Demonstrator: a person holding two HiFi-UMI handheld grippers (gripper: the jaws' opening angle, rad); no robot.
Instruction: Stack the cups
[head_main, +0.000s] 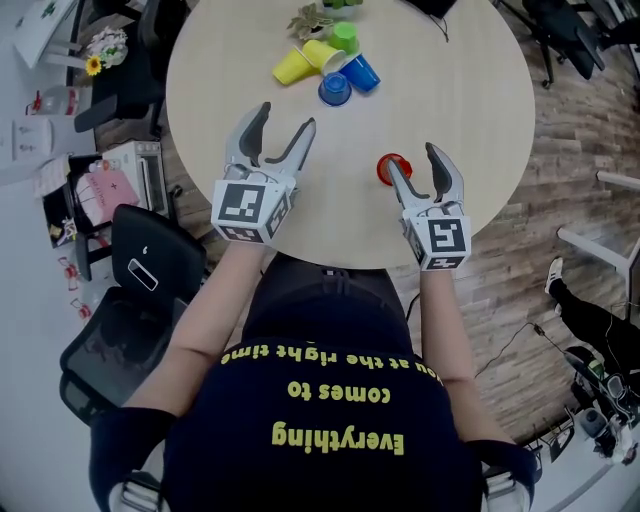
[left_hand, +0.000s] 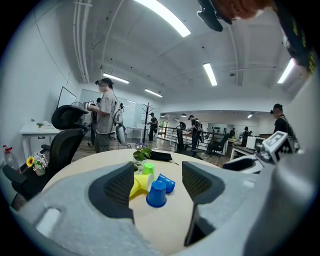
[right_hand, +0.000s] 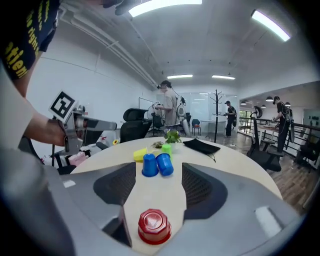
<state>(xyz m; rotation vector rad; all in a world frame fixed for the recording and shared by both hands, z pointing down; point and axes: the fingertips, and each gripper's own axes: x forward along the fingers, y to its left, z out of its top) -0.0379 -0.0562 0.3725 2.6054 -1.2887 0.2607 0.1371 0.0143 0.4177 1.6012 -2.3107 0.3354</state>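
Note:
A cluster of cups sits at the far side of the round table (head_main: 480, 120): a yellow cup (head_main: 291, 66) on its side, a second yellow one (head_main: 320, 52), a green cup (head_main: 344, 37), an upside-down blue cup (head_main: 335, 89) and a blue cup (head_main: 360, 72) lying down. A red cup (head_main: 386, 170) stands upside down nearer me. My right gripper (head_main: 411, 157) is open just above it; in the right gripper view the red cup (right_hand: 154, 226) sits low between the spread jaws, untouched. My left gripper (head_main: 287, 115) is open and empty, pointing toward the blue cup (left_hand: 156, 194).
A small potted plant (head_main: 315, 17) stands behind the cups, and a black pouch (right_hand: 201, 145) lies at the table's far edge. A black office chair (head_main: 140, 270) and cluttered shelves are left of the table. People stand in the background room.

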